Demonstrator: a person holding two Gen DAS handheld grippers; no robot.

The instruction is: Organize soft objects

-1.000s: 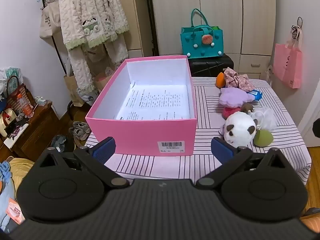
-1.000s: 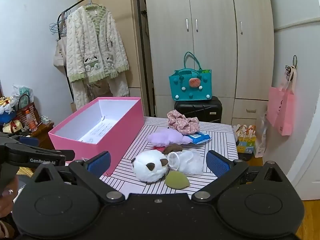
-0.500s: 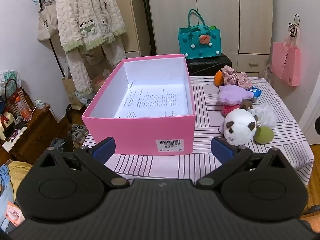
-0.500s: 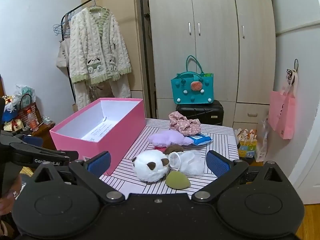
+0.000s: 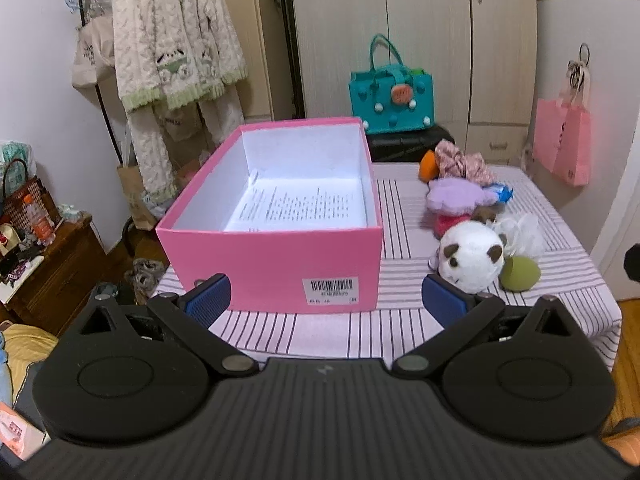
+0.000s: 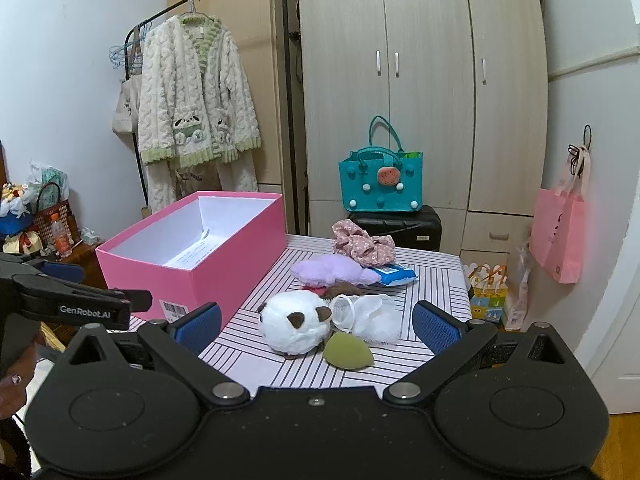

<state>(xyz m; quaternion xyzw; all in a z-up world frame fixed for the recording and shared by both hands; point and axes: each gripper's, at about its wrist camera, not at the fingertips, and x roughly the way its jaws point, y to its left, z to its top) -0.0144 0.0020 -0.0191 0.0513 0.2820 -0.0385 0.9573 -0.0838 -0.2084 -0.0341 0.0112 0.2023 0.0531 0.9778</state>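
**Both claws wide, soft toys waiting beside the box**

I've got the left claw (image 5: 326, 294) spread wide and holding nothing, low in front of the pink shoebox (image 5: 276, 264) on the striped worktop (image 5: 400, 324); only a printed sheet lies inside it. My right claw (image 6: 316, 322) gapes too, empty, facing the pile just right of the box: white plush panda (image 6: 294, 328), green sponge (image 6: 347, 356) touching it, white mesh pouf (image 6: 372, 318), lilac plush (image 6: 332, 271), floral scrunchie (image 6: 362, 242) farthest back.

The white plush (image 6: 295, 322) hides most of a brown and red item (image 6: 340, 290) behind it.
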